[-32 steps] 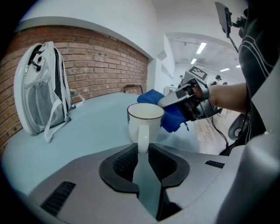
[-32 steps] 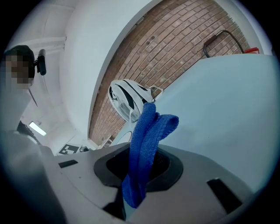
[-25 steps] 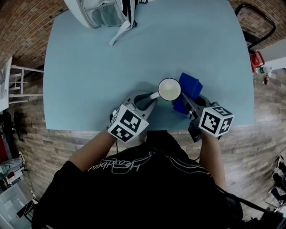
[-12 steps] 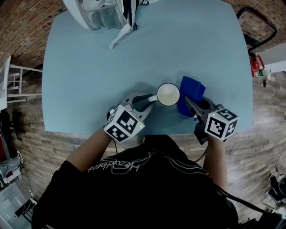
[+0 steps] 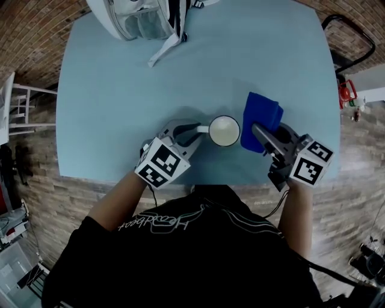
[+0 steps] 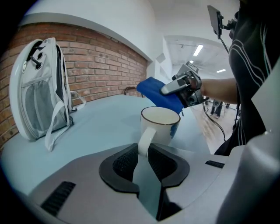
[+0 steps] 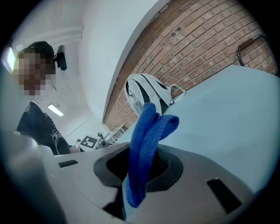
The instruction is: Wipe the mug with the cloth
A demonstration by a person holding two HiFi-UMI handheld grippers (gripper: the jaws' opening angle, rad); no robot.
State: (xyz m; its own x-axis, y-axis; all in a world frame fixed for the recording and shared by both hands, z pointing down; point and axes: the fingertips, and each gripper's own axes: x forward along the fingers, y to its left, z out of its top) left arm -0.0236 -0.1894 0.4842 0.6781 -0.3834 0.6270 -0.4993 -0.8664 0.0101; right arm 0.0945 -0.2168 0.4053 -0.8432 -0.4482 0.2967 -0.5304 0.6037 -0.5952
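A white mug (image 5: 224,130) with a dark rim stands upright on the light blue table (image 5: 120,90), near its front edge. My left gripper (image 5: 194,129) is shut on the mug's handle (image 6: 145,141); the mug (image 6: 160,125) shows just beyond the jaws in the left gripper view. My right gripper (image 5: 257,130) is shut on a folded blue cloth (image 5: 260,118), held just right of the mug, and I cannot tell whether cloth and mug touch. The cloth (image 7: 146,140) sticks up between the jaws in the right gripper view.
A white and grey backpack (image 5: 139,18) lies at the table's far left edge, with a strap (image 5: 163,48) trailing onto the table. Brick-patterned floor surrounds the table. A black chair frame (image 5: 349,36) stands off the right side.
The mug and my left gripper stayed nearly in place. My right gripper has swung a little right and back with the cloth, which now hangs slightly farther from the mug.
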